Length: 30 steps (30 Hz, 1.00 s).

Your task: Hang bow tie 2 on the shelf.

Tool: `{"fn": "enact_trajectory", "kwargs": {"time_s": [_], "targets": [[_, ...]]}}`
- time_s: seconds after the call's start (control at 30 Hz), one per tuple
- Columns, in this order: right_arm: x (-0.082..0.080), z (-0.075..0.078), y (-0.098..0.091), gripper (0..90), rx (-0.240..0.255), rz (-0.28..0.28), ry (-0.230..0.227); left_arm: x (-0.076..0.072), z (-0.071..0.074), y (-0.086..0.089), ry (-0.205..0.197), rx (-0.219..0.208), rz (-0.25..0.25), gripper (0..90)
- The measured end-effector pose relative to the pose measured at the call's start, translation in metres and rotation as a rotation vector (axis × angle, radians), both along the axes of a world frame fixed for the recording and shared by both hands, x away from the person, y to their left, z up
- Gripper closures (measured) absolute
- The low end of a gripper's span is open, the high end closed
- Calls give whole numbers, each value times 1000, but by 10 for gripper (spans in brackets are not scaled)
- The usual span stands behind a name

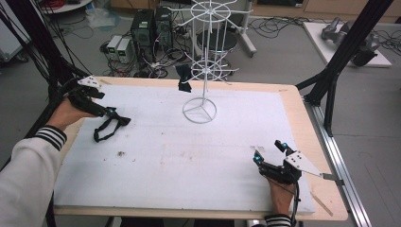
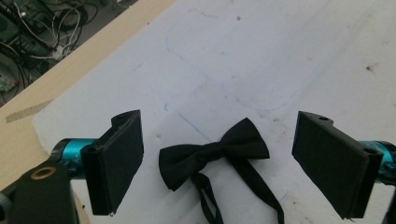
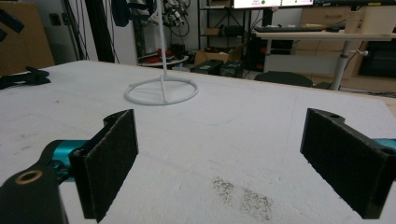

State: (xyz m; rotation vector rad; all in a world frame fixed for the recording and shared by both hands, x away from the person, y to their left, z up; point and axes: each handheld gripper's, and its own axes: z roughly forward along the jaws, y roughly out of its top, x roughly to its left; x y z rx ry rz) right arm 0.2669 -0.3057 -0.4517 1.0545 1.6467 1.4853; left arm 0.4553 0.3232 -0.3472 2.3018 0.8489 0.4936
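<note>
At the table's left, the left gripper (image 2: 219,154) hangs with jaws wide apart straddling the black bow tie (image 2: 212,152), which lies flat on the white foam mat (image 1: 156,146), its wings spanning jaw to jaw and its strap trailing toward the camera. The right gripper (image 1: 270,152), also spread wide and empty, rests well apart at the near right corner, so the left is much nearer.

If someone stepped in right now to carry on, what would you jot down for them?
Left gripper: open, jaws either side of the black bow tie, not gripping.
Right gripper: open, holds nothing, near the table's right front.
The bow tie lies flat on the white mat, strap trailing. Another dark item already hangs on the white wire rack.
Left: probably grip the tie and hang it.
</note>
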Motion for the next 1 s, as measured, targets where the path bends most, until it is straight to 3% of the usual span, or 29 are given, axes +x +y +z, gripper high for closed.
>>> {"fn": "enact_trajectory", "kwargs": {"time_s": [0.2,0.3,0.33,0.6,0.7,1.0], "targets": [[0,0,0,106,-3,-2,-1,8,0,-5,23,38,-16,173],[0,0,1,106,-1,-2,0,13,1,-8,33,82,-39,174],[0,0,0,106,-2,-2,1,14,1,-10,33,73,-36,174],[0,0,1,106,-8,-5,2,24,4,-15,51,132,-81,174],[0,0,1,106,-7,-6,2,27,1,-16,61,140,-97,176],[1,0,2,106,-17,-5,5,33,-13,-19,109,230,-171,197]]}}
